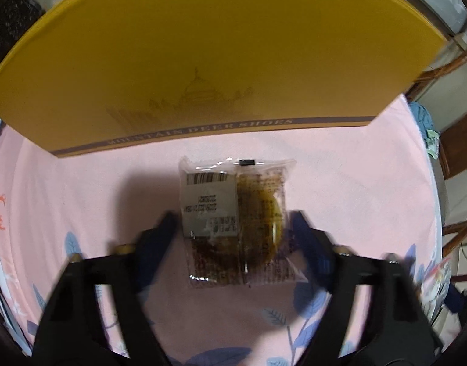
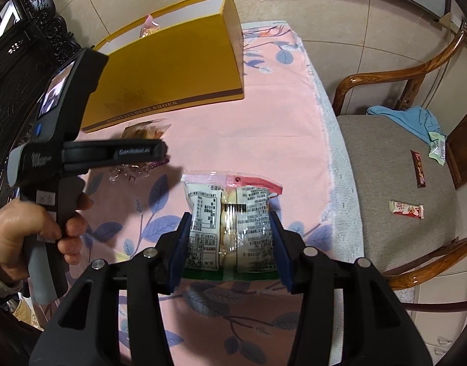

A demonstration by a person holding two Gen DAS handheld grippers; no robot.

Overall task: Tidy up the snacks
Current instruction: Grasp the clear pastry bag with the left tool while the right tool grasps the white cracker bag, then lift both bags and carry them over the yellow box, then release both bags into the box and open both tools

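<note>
At the bottom centre of the right wrist view, the right gripper (image 2: pixel 230 241) has its blue fingers (image 2: pixel 180 250) pressed on both sides of a white snack bag (image 2: pixel 230 225), so it is grasping the bag just over the pink table (image 2: pixel 279 128). In the left wrist view, the left gripper (image 1: pixel 233 228) is spread wide around a clear cake packet (image 1: pixel 236 222) at the frame's centre; its fingers (image 1: pixel 163 231) stand just beside the wrapper's edges and look released, not yet pinching. To do this well, they should close evenly on the packet's middle, squeezing gently so the soft cake is not crushed. Farther off, at upper left in the right view, the yellow box (image 2: pixel 172 61) stands open, likely where both go.
</note>
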